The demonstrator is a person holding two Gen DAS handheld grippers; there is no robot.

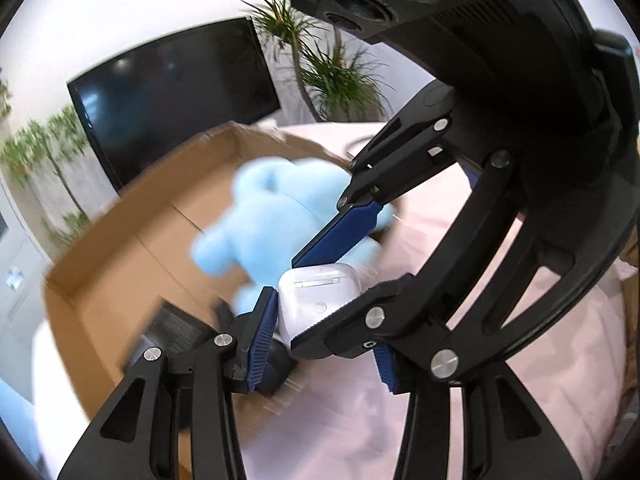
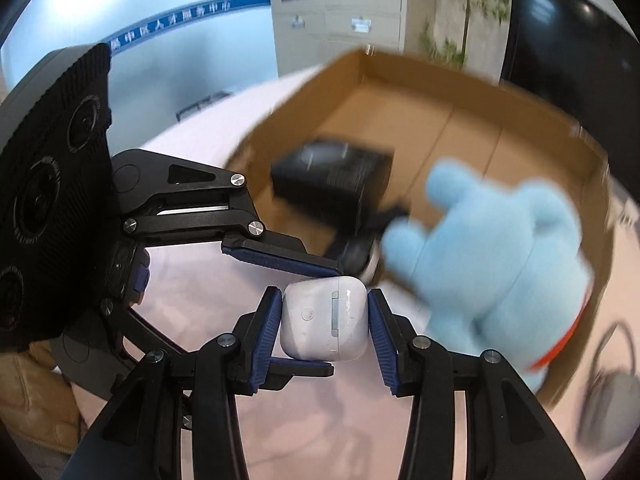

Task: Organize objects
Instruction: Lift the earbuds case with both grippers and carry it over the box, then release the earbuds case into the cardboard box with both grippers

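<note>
Left wrist view shows the left gripper (image 1: 324, 320) with its near pad flat against a white earbud case (image 1: 320, 300). Its other pad is partly hidden behind the right gripper (image 1: 296, 302), which reaches in from the upper right and crosses it.

Right wrist view fills that gap. The right gripper's two blue pads press the case on both sides. The left gripper comes in from the left with one finger lying on the case's top and the other under its bottom. Both tongs are therefore closed on the same case, gripping it crosswise.

Only this view shows a black box (image 2: 332, 176) beyond the tips inside the cardboard box (image 2: 440, 92). Only the left view shows the potted plant (image 1: 340, 80) past the box's far wall.

A blue plush toy (image 2: 500, 264) lies just right of the right gripper's tips and near them. The cardboard box's near wall runs close beyond the left gripper's upper finger. Bare pink tabletop (image 2: 200, 272) lies open under both tongs and to their left.

The case is glossy white with rounded corners, a small round button and a metal hinge strip, and its lid is closed.
</note>
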